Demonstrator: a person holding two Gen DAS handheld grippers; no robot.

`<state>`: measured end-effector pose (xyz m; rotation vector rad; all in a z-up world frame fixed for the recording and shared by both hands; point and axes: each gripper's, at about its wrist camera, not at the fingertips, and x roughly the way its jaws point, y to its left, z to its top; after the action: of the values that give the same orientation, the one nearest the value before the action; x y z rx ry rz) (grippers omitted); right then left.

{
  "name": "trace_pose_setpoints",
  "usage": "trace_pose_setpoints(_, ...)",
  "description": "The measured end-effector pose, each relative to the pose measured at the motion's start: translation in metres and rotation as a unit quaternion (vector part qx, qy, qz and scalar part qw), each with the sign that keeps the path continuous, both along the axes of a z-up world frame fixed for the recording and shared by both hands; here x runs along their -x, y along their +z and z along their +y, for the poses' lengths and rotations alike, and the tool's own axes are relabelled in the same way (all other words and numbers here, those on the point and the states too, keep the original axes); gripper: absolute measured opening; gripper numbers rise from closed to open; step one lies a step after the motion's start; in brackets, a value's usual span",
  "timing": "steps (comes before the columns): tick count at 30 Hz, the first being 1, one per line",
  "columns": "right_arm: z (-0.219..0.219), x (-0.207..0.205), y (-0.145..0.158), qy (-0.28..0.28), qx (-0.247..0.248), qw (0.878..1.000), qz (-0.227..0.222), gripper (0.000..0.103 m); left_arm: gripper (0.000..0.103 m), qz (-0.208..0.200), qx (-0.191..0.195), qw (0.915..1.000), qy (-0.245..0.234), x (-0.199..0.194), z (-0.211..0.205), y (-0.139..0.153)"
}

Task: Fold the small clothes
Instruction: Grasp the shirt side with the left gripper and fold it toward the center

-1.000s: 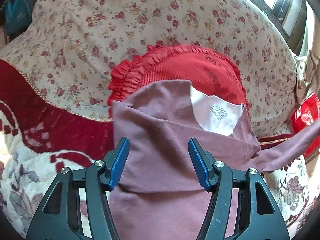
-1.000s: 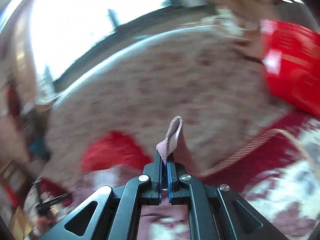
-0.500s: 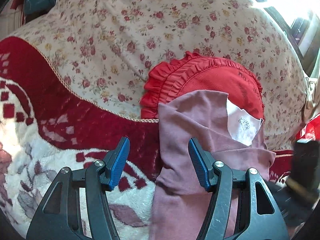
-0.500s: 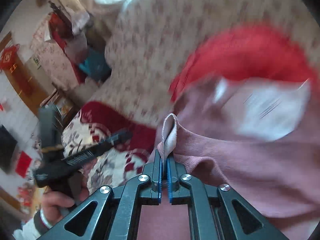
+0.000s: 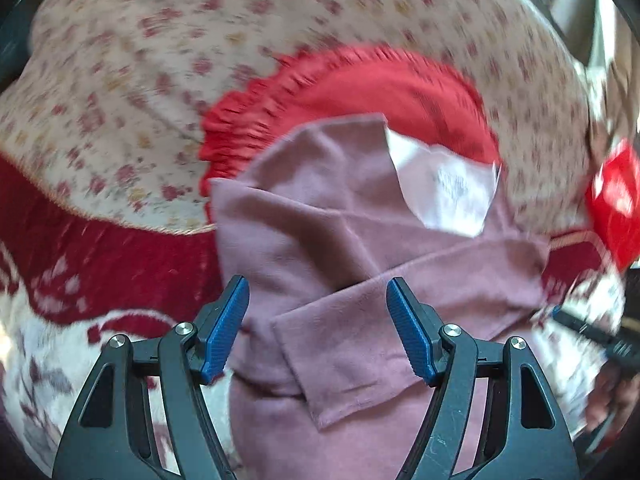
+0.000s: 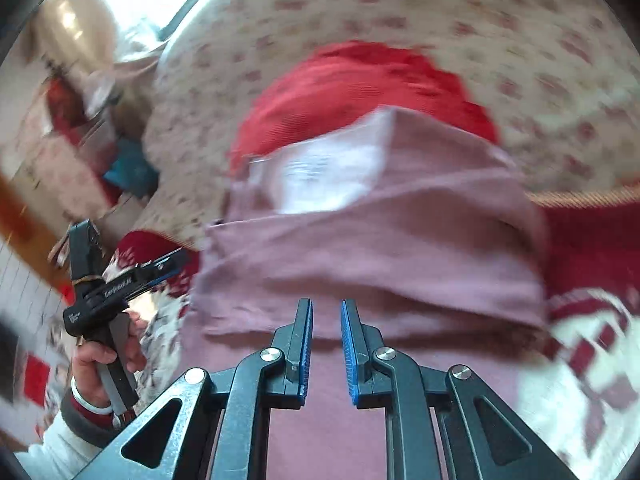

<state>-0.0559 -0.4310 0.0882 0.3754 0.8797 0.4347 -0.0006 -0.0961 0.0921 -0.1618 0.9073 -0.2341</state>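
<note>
The mauve shirt lay on a red-and-white blanket, its top edge resting on a red frilled cushion at twelve o'clock. A sleeve was folded across the body toward seven o'clock, and a white lining patch showed near the neck. The left hand-held gripper hovered wide apart above the sleeve, gripping nothing. The right hand-held gripper stood narrowly parted over the shirt, empty. Both views were motion-blurred.

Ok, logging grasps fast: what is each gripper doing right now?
Left gripper: open, holding nothing, over the mauve garment.
Right gripper: open by a narrow gap, nothing between its pads.
</note>
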Motion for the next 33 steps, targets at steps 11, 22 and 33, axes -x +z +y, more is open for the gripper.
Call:
trace_pose_setpoints(11,-0.061,0.002,-0.008,-0.065,-0.003,0.998,0.0,0.013,0.006,0.004,-0.108,0.9884,-0.106,-0.009,-0.041,-0.006)
trace_pose_setpoints(22,-0.045,-0.013,0.011,-0.062,0.058,0.996,-0.031,0.013,0.004,-0.04,-0.074,0.9912,-0.102,-0.012,-0.008,0.038)
trace_pose_setpoints(33,-0.044,-0.01,-0.006,-0.048,0.024,0.999,0.001,0.013,0.06,-0.005,-0.16,0.9666,-0.2,-0.004,-0.056,-0.004)
